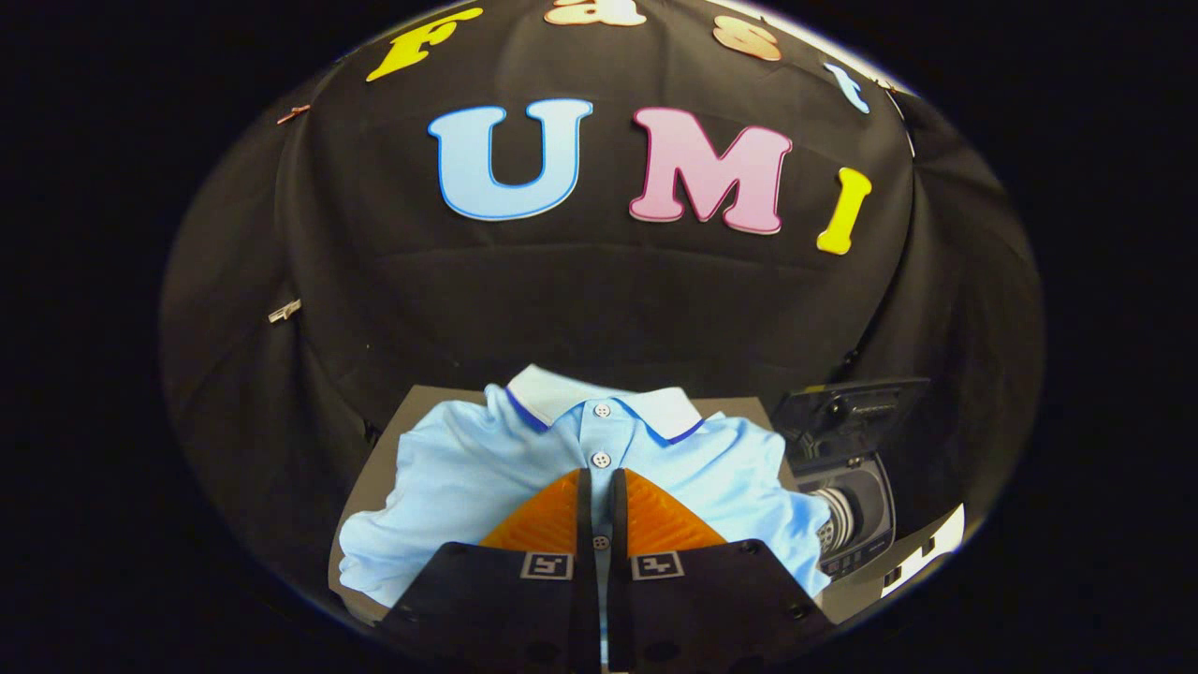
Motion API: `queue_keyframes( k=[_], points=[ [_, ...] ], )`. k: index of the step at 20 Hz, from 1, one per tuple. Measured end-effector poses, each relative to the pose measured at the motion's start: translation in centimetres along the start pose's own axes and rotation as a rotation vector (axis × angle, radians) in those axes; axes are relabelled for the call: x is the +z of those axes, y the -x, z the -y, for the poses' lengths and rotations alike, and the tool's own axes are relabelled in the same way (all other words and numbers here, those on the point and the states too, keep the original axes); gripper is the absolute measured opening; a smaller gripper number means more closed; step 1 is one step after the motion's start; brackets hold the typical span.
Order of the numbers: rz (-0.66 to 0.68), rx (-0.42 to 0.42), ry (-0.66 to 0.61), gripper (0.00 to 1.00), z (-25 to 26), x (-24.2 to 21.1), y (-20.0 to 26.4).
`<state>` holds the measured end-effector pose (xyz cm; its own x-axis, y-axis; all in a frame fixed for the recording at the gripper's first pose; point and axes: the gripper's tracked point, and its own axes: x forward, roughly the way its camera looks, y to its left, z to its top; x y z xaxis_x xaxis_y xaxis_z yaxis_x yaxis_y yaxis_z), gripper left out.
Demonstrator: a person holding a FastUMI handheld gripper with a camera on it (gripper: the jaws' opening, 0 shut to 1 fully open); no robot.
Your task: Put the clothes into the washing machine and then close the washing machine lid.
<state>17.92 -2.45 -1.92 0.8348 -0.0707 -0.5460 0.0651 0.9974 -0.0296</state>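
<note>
Gripper (601,487): its two fingers stand almost together, a thin gap between them, over the button placket of the shirt; whether they pinch any cloth cannot be told.
Finger markings: a small square black-and-white marker sits on the base of each finger; no words on them.
Polo shirt (468,468): light blue, white collar with a dark blue edge, lying spread on the table under and ahead of the fingers, collar pointing away.
Buttons (601,459): three show along the placket, one just beyond the fingertips, one in the gap between the fingers.
Table (360,510): grey-brown top, its edge showing beside the sleeve.
Washing machine (847,487): small, dark, just beside the shirt, lid raised, drum opening visible.
Writing on machine: too small to read.
</note>
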Motion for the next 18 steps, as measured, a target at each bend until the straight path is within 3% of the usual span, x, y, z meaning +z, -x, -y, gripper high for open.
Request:
queue_keyframes(
  k=[11,18],
  points=[
    [-0.022,0.038,0.007,0.05,-0.5,0.1,0.5],
    [0.092,0.064,-0.070,0.05,-0.4,2.1,0.7]
  ],
)
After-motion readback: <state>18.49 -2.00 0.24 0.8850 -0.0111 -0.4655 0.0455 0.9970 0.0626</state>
